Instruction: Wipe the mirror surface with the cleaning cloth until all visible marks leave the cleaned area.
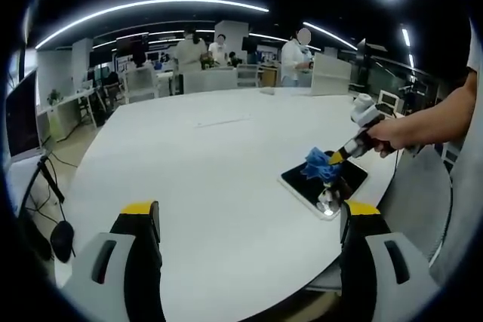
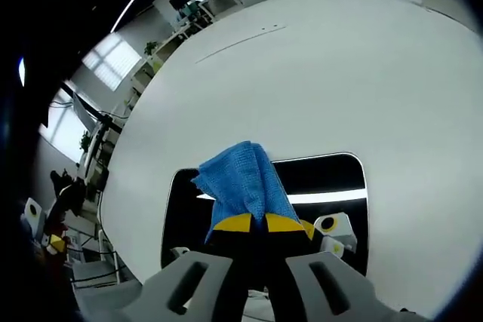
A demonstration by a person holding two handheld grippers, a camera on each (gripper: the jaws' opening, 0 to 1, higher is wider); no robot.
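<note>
A flat rectangular mirror [image 1: 343, 180] with a white rim lies on the white table [image 1: 226, 171] near its right edge. In the right gripper view the mirror [image 2: 332, 179] reflects a ceiling light strip. My right gripper [image 2: 251, 224] is shut on a blue cleaning cloth [image 2: 243, 179], which hangs over the mirror's left half. In the left gripper view the right gripper [image 1: 339, 157] comes in from the right, held by a hand, with the cloth [image 1: 320, 165] on the mirror. My left gripper [image 1: 249, 213] stands open above the table, left of the mirror, with nothing between its jaws.
The large white table [image 2: 302, 73] spreads away from the mirror. Chairs [image 1: 207, 81], desks and several people [image 1: 189, 52] stand at the far end of the office. A monitor [image 1: 21, 115] and cables sit off the table's left side.
</note>
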